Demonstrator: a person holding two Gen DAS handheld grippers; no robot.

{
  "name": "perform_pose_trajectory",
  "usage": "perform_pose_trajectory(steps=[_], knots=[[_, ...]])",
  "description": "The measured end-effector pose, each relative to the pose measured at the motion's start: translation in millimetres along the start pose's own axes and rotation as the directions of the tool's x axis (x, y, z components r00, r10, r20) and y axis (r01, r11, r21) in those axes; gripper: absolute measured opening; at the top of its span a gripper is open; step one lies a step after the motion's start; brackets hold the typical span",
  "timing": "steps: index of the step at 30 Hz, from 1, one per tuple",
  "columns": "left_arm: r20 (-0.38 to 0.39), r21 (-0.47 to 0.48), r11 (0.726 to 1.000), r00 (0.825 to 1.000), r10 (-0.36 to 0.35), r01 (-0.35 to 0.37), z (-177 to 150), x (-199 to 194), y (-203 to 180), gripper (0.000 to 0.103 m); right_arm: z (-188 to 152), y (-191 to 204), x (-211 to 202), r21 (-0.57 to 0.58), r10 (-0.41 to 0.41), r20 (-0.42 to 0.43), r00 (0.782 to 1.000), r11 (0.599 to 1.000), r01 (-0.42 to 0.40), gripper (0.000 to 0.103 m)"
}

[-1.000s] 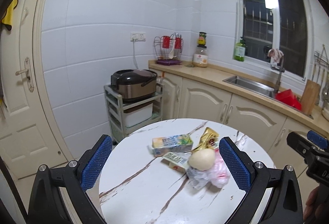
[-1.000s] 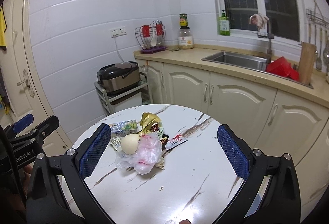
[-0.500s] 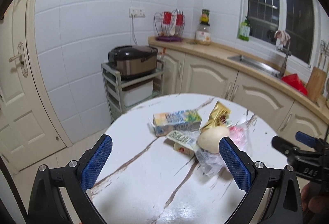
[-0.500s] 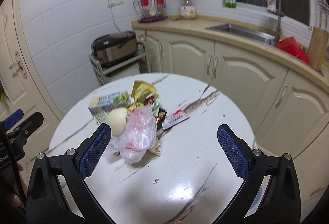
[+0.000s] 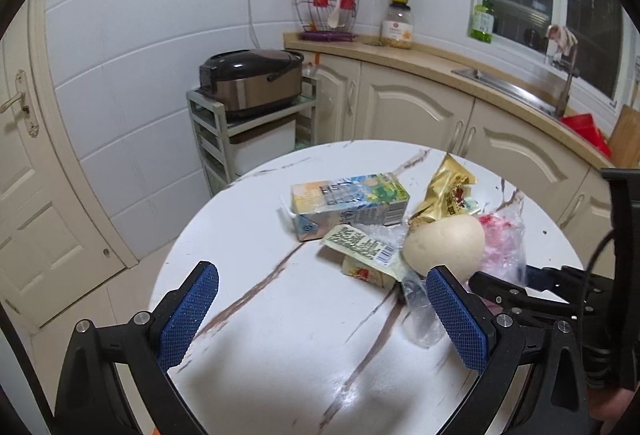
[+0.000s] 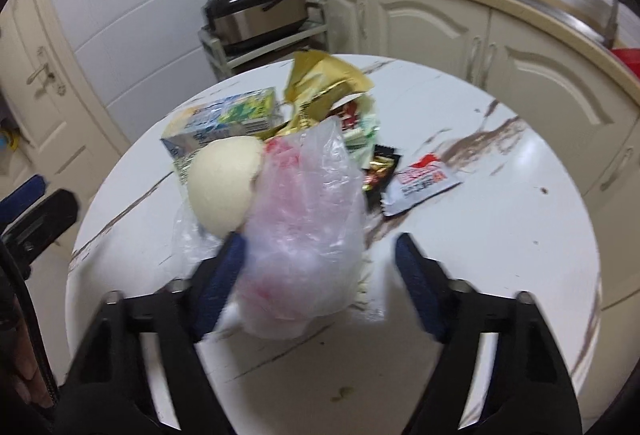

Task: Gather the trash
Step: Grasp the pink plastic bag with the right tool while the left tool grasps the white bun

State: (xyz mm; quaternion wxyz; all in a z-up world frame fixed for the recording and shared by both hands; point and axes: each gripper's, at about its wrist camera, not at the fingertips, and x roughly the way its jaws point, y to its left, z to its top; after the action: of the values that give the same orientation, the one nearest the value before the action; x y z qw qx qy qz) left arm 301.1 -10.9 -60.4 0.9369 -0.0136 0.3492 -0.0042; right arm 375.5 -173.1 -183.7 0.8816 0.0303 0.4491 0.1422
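A trash pile lies on the round white marble table [image 5: 280, 355]: a milk carton [image 5: 348, 203], a gold snack bag [image 5: 444, 191], a pale round bun [image 5: 444, 249], a printed wrapper [image 5: 360, 247] and a clear plastic bag [image 6: 304, 219] with pink inside. A red-and-white sachet [image 6: 420, 183] and a black wrapper [image 6: 380, 171] lie to its right. My right gripper [image 6: 316, 267] straddles the plastic bag and its jaws are closing; the left pad is at the bag, the right pad still apart. My left gripper [image 5: 320, 283] is open over bare table, its right finger close to the bun.
A rice cooker [image 5: 252, 83] sits on a small shelf cart beyond the table. Cream cabinets and a counter with a sink [image 5: 500, 83] run along the right. A door [image 5: 24, 195] stands at the left. The table's edge is close behind both grippers.
Both grippers came down and closer to the pile. The right gripper's jaws went from wide open to narrowed around the plastic bag. The left gripper stayed open.
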Motion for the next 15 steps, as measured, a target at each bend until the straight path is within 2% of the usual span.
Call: perform_pose_trajectory(steps=[4,10,15], knots=[[-0.005,0.026,0.999,0.999,-0.036,0.036,11,17,-10,0.102,-4,2,-5,-0.035,0.03,0.018,0.999,0.999,-0.03,0.039],[-0.04,0.099,0.989,0.994,-0.106,0.109,16,51,-33,0.102,-11,-18,-16,-0.007,0.065,0.029,0.997,0.998,-0.064,0.038],[-0.054,0.119,0.98,0.987,-0.151,0.157,20,72,-33,0.102,-9,-32,-13,0.008,0.084,0.021,0.996,0.996,-0.085,0.037]])
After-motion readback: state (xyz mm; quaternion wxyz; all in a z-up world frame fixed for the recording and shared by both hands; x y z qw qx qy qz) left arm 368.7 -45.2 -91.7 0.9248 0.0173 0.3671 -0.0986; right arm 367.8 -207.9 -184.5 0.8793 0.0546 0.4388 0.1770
